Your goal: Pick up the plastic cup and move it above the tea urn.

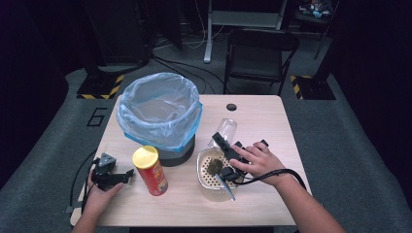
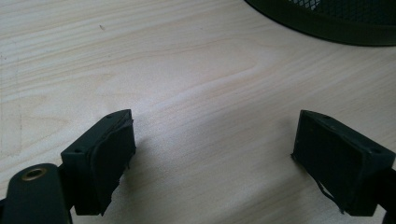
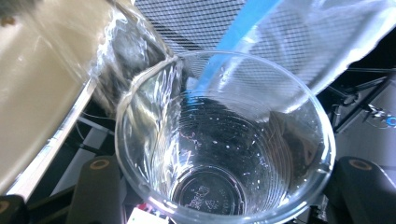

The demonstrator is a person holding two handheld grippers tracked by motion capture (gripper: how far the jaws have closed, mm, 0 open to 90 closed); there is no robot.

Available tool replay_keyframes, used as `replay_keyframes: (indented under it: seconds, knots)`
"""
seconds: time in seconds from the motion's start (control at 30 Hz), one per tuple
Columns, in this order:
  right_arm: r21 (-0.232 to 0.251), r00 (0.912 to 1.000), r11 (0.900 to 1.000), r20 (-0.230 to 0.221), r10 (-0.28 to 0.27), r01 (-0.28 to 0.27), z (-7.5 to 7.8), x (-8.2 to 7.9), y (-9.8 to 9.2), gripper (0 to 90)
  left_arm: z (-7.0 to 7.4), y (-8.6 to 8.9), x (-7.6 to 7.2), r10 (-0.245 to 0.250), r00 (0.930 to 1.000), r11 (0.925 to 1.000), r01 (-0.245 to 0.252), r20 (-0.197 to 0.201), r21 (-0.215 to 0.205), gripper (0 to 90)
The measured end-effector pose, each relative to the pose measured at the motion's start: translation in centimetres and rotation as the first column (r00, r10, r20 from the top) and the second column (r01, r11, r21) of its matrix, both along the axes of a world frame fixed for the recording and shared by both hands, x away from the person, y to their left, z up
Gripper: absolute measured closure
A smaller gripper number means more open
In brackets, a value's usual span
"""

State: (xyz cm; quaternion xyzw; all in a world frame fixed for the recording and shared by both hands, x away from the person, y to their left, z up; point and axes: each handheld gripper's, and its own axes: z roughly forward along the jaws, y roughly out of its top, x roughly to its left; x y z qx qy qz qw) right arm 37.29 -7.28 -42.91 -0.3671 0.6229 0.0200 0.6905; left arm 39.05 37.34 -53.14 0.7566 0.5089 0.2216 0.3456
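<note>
Two grippers are working: the right gripper (image 1: 228, 153) is clasping a clear cup (image 3: 224, 140) between its jaws, tilting beside the bin (image 1: 160, 116) over a bowl (image 1: 206, 179); the left gripper (image 2: 215, 158) is resting, jaws wide, near a can (image 1: 150, 170).

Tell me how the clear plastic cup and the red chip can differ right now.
The clear plastic cup is see-through and open at the mouth; the red chip can is opaque, with a yellow lid on.
The cup is lifted and tilted in the right claw above the white container; the can stands upright on the table, apart from the open left claw.
The cup tapers toward its base; the can is straight-sided.
Both are round containers.
</note>
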Motion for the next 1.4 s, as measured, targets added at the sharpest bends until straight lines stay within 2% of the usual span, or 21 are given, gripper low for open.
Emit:
replay_keyframes:
  seconds: [0.07,0.1,0.13,0.23,0.43,0.47,0.5,0.53,1.17,1.2,1.23,1.27,1.4]
  knots:
    - [0.018,1.0,1.0,0.001,0.0,0.0,0.0,0.0,0.0,36.5,0.0,0.0,0.0,0.0,1.0,1.0,0.0,0.0,0.0,12.7]
    - [0.103,0.9989,0.995,0.045,0.014,-0.018,-0.1,-0.2,0.0,36.5,0.0,0.0,0.0,0.0,1.0,1.0,0.0,0.0,0.0,12.7]
    - [-0.004,0.9997,1.0,0.021,0.008,-0.008,0.3,-0.2,0.1,36.5,0.0,0.0,0.0,0.0,1.0,1.0,0.0,-0.002,0.001,12.7]
    - [0.006,0.9999,1.0,0.01,-0.011,0.011,-0.1,-0.3,-0.1,36.4,0.0,0.0,0.0,0.0,1.0,1.0,0.0,-0.001,0.0,12.7]
    - [0.008,0.9999,1.0,-0.002,-0.011,0.011,0.1,-0.3,-0.3,35.9,0.0,0.0,0.0,0.0,1.0,1.0,0.0,0.001,0.0,12.7]
    - [-0.027,0.9997,1.0,0.022,0.01,-0.01,0.5,-0.3,-0.1,35.9,0.0,0.0,0.0,-0.001,1.0,1.0,0.001,-0.001,0.001,12.7]
    - [-0.027,0.9997,1.0,0.022,0.01,-0.01,0.5,-0.3,-0.1,35.9,0.0,0.0,0.0,-0.001,1.0,1.0,0.001,-0.001,0.001,12.7]
    - [-0.007,0.9999,1.0,0.012,0.011,-0.011,0.6,-0.3,-0.1,35.9,0.0,0.0,0.0,0.0,1.0,1.0,0.0,0.0,0.0,12.7]
    - [0.0,0.9998,1.0,0.005,0.017,-0.017,0.7,-0.4,0.1,35.9,0.0,0.0,0.0,-0.001,1.0,1.0,0.001,0.001,0.002,12.7]
    - [0.107,0.9981,0.993,-0.048,-0.038,0.043,-0.1,-0.6,-0.4,35.8,0.0,0.0,0.0,-0.001,1.0,1.0,0.001,0.0,0.001,12.7]
    - [0.046,0.9971,0.998,0.058,0.05,-0.052,1.0,-0.5,0.3,35.9,0.0,0.0,0.0,0.0,1.0,1.0,0.0,0.001,0.0,12.7]
    - [0.025,0.9967,0.998,0.062,0.052,-0.054,1.2,-0.6,0.4,35.8,0.0,0.0,0.0,-0.001,1.0,1.0,0.001,0.001,0.002,12.7]
    - [0.09,0.9989,0.995,0.037,0.029,-0.033,0.9,-0.5,0.0,35.8,0.0,0.0,0.0,0.0,1.0,1.0,0.0,-0.001,0.0,12.7]
